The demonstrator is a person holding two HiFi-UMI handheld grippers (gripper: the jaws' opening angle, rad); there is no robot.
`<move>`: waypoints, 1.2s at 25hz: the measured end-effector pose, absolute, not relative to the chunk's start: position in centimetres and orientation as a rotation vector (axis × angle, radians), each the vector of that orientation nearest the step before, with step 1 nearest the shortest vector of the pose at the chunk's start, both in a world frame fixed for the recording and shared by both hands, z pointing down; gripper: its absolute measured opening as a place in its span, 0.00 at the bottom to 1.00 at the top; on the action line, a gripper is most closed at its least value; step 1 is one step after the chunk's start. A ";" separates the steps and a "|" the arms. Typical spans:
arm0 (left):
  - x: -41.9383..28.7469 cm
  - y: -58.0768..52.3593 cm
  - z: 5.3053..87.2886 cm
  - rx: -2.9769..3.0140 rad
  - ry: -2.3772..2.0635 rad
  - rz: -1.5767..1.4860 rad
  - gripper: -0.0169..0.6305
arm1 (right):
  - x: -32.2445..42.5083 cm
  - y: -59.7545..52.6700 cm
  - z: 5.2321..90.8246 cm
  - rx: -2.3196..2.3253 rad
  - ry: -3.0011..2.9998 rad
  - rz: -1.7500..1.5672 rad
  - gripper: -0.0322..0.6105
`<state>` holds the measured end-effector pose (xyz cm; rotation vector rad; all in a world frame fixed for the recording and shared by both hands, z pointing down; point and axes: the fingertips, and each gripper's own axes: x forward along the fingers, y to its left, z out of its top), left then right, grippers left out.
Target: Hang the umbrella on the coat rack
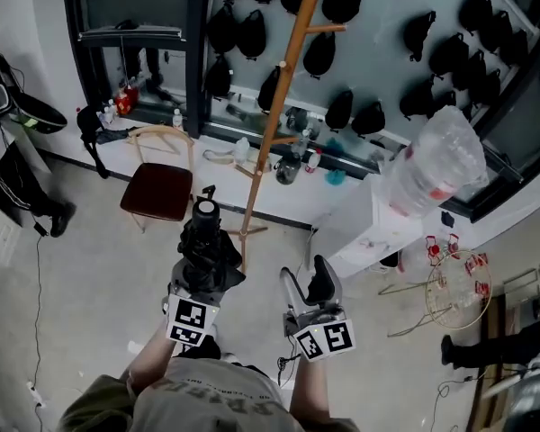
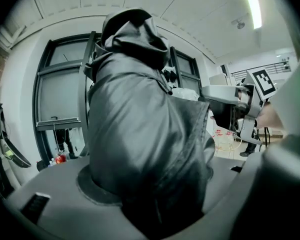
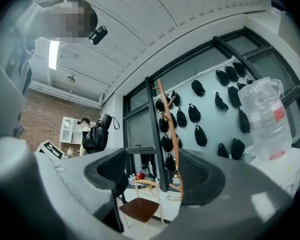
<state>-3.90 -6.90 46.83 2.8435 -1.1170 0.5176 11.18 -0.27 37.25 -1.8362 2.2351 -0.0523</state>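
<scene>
Within the left gripper [image 1: 207,266] — umbrella [image 1: 205,230], long axis toward the coat rack [image 1: 280,106].

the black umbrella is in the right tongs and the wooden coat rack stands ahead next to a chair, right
Not quite: the umbrella is in the left tongs, as the left gripper view shows; the right tongs stand open and empty. The coat rack does stand ahead next to the chair.
</scene>
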 end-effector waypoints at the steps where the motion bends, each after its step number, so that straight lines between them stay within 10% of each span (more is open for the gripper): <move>1: -4.0 -7.6 46.8 2.853 -1.094 0.518 0.50 | 10.9 -0.8 37.0 -1.827 2.221 -0.051 0.55; 30: 3.8 -12.2 51.2 3.069 -0.523 0.558 0.50 | 2.5 -12.9 37.2 -1.073 2.719 -0.230 0.70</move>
